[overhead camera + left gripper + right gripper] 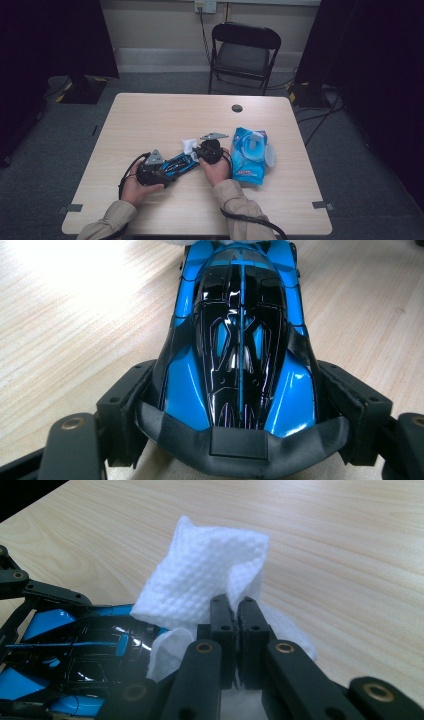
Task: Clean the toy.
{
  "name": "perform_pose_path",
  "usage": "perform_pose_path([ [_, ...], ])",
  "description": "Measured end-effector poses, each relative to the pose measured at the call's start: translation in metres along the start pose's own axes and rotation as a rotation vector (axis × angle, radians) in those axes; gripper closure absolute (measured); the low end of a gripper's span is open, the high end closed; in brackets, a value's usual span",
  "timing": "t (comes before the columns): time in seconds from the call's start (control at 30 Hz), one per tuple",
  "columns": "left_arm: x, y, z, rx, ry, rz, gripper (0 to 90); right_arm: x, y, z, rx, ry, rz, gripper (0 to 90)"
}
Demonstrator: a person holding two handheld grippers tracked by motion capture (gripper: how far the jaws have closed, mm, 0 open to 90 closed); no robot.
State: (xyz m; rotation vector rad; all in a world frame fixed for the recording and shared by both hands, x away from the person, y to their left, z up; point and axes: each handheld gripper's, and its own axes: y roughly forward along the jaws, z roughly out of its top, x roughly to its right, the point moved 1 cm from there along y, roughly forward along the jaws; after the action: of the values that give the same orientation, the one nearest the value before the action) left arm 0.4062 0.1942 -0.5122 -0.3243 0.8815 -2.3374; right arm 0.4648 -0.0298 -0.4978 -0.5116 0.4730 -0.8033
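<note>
The left gripper (240,440) is clamping its fingers around a blue toy car (179,164) near the desk's (150,120) front edge while the right gripper (237,611), pinching a white wipe (210,575), is wiping it, so the next stroke probably needs light pressure along the body.

From my right tool (237,607) I see its two black jaws pressed together on a white, dimpled wipe (210,575), which stands up in a crumpled fold above them. Just left of the wipe lies the blue and black toy car (75,652), its glossy body touching the wipe's lower edge. Left of the car, the linkage of my left tool (30,587) reaches it. Behind the wipe runs the pale wooden table (340,540).
</note>
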Motion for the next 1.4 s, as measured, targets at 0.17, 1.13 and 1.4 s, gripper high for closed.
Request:
perform_pose_path([
  [0.17,0.0,0.0,0.0,0.0,0.0,0.0,23.2,0.001,0.0,0.001,-0.011,-0.003,-0.021,87.9],
  [1.13,0.0,0.0,0.0,0.0,-0.003,-0.001,23.1,-0.016,-0.036,0.013,0.074,-0.082,0.129,87.9],
  [1.4,0.0,0.0,0.0,-0.001,0.001,0.0,23.1,-0.046,-0.04,0.011,0.069,-0.114,0.248,87.8],
])
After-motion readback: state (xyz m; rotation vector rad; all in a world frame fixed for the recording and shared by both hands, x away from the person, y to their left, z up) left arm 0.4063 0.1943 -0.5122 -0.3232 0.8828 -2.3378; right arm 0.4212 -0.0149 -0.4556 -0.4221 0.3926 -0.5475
